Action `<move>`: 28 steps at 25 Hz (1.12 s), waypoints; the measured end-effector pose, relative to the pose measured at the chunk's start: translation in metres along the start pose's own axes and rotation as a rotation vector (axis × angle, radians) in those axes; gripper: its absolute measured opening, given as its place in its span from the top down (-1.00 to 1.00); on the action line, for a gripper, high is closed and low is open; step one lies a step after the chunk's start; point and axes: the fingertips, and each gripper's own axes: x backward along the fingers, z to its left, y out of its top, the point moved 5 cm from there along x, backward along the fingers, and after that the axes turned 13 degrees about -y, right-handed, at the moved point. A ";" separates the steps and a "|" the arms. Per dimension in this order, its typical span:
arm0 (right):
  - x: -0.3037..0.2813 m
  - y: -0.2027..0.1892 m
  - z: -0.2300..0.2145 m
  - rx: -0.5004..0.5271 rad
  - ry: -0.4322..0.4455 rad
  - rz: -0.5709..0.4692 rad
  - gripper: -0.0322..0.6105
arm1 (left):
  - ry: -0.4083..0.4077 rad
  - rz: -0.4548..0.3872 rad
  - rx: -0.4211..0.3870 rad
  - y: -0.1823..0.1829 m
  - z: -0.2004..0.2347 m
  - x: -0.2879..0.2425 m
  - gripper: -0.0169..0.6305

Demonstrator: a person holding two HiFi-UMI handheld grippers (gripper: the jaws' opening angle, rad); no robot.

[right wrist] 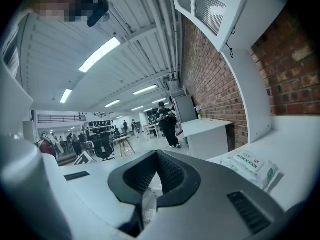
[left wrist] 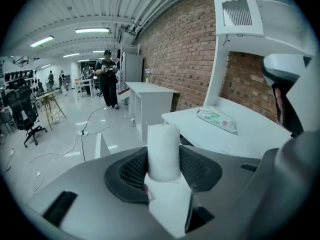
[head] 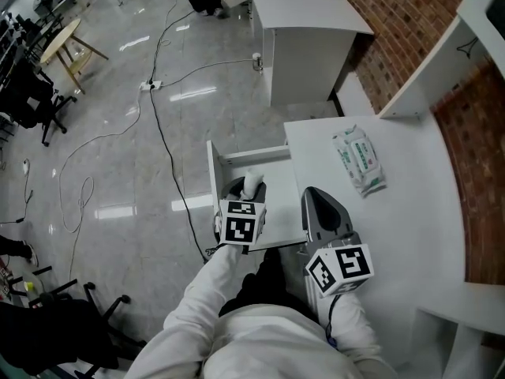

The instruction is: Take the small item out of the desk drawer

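Observation:
My left gripper (head: 246,194) hangs over the open desk drawer (head: 254,155) and is shut on a small white cylinder (head: 253,181). In the left gripper view the white cylinder (left wrist: 163,151) stands upright between the two dark pads, its top clear of them. To the right, my right gripper (head: 316,196) is above the white desk top (head: 402,219) near its front edge. Its dark pads (right wrist: 175,176) meet at their tips with nothing held between them. The markers cube and the gripper hide the drawer's inside beneath the left gripper.
A pack of wet wipes (head: 359,161) lies on the desk, beyond the right gripper. A brick wall (head: 410,22) runs along the right. A second white desk (head: 304,10) stands farther off. Cables (head: 162,109) trail over the glossy floor to the left.

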 end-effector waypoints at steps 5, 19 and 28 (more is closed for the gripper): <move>0.005 0.004 0.007 0.004 0.002 -0.016 0.81 | 0.003 -0.075 -0.035 0.021 -0.005 0.032 0.35; 0.012 0.009 0.029 0.037 0.028 -0.033 0.81 | 0.023 -0.250 -0.099 0.051 -0.012 0.106 0.35; 0.023 0.008 0.044 0.057 0.034 -0.040 0.82 | 0.012 -0.321 -0.112 0.056 -0.018 0.142 0.35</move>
